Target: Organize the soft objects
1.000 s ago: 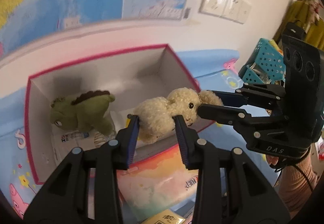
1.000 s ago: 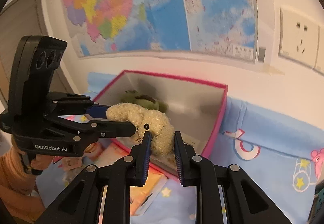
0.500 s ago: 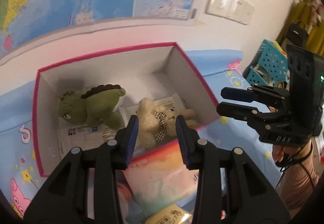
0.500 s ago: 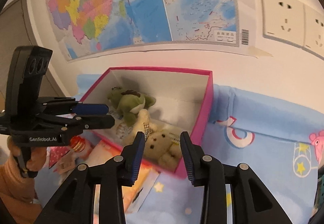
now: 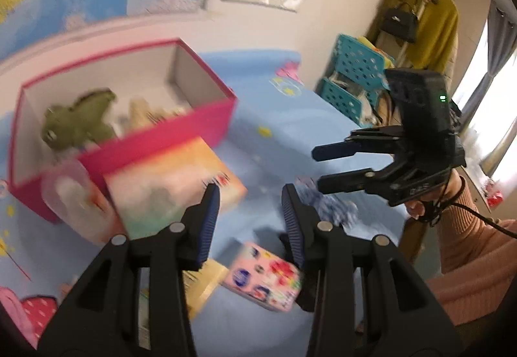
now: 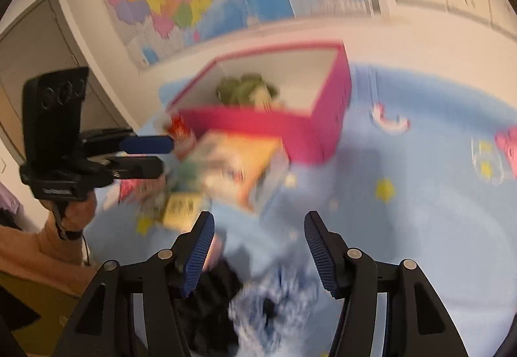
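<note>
blue-padded left hand-held gripper and right hand-held gripper gape empty.

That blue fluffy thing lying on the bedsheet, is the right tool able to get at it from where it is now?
Probably yes. The right tool is open and empty, and the blue fluffy toy lies just below its fingers on the sheet, with nothing on top of it. A dark item sits close beside it, though the blur hides how close.
</note>
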A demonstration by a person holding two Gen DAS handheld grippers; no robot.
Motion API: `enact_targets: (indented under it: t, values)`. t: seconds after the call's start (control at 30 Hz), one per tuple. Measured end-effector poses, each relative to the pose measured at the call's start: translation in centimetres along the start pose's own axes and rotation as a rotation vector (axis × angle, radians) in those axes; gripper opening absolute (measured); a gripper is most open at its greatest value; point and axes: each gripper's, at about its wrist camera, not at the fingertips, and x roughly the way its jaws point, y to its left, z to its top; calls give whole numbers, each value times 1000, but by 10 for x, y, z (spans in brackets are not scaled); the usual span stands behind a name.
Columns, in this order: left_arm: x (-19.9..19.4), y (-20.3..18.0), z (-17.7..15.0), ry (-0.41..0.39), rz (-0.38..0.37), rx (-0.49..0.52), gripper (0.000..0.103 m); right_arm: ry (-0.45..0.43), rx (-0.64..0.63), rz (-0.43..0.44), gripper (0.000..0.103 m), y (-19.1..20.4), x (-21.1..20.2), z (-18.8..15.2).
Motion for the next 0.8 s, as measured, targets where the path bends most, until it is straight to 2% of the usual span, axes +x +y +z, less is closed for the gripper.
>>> enact_targets:
  t: [0.17,0.27,0.37,0.5,0.53,0.57,0.6,0.63,0.73,0.8]
  values:
    - [16,-16,-19,64,-48,3,41,43,104,1,60,-16,4,-31]
    - [20,-25,-25,82,-78,14,41,46,140,12,61,-22,2,-36]
    - [25,-31,-29,98,-97,23,41,40,158,32,68,-20,2,-41]
    - [34,-39,-32,125,-123,31,41,46,173,41,68,-19,9,-48]
    - [37,-40,-33,132,-132,32,41,47,181,42,66,-20,11,-49]
    - [40,-42,-33,139,-135,33,41,48,186,41,56,-21,12,-50]
    - [42,-43,-33,145,-137,34,41,53,188,45,38,-22,14,-51]
    - [44,-44,-33,151,-142,38,41,52,191,41,30,-22,15,-52]
    - [50,-47,-34,165,-152,39,41,18,177,13,17,-19,9,-52]
    - [53,-49,-34,176,-152,42,41,-17,176,-11,16,-18,1,-50]
